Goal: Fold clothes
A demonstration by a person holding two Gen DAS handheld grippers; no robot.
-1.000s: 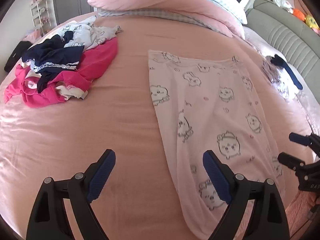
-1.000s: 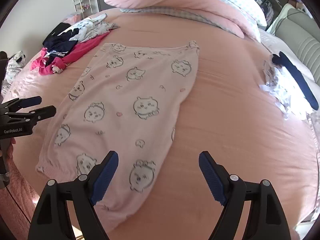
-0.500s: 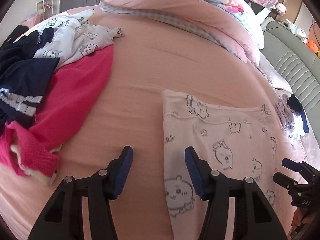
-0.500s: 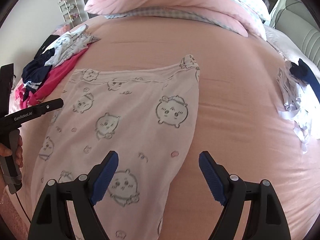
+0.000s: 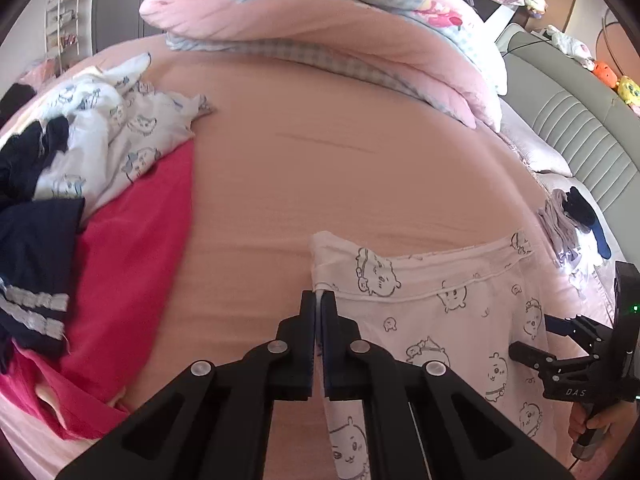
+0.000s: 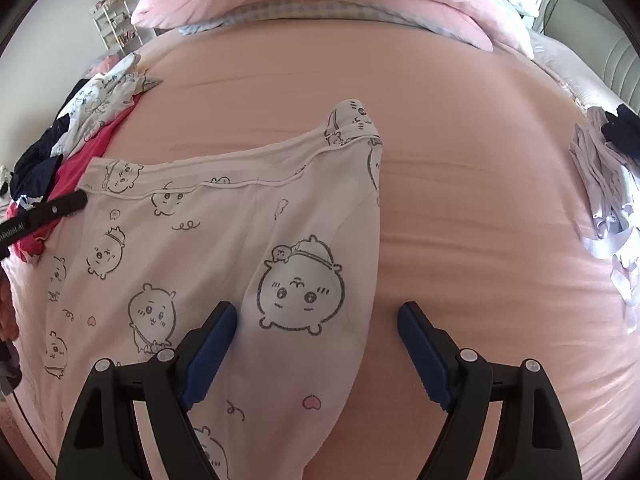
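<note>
Pale pink pants printed with cartoon animals lie flat on the pink bed sheet, waistband toward the pillows. My left gripper is shut on the left edge of the pants just below the waistband corner, with a thin fold of fabric showing between the pads. In the right wrist view the pants fill the lower left. My right gripper stands open over their right edge, the left pad above the fabric and the right pad above bare sheet. The right gripper also appears at the right of the left wrist view.
A heap of clothes lies at the left: a red garment, a white printed one and a navy one. A folded pink quilt spans the back. A small lilac and navy pile sits by the grey padded headboard.
Both grippers have moved up the pants toward the waistband. The left jaws went from wide open to shut on the pants' left edge. The right jaws stayed open.
</note>
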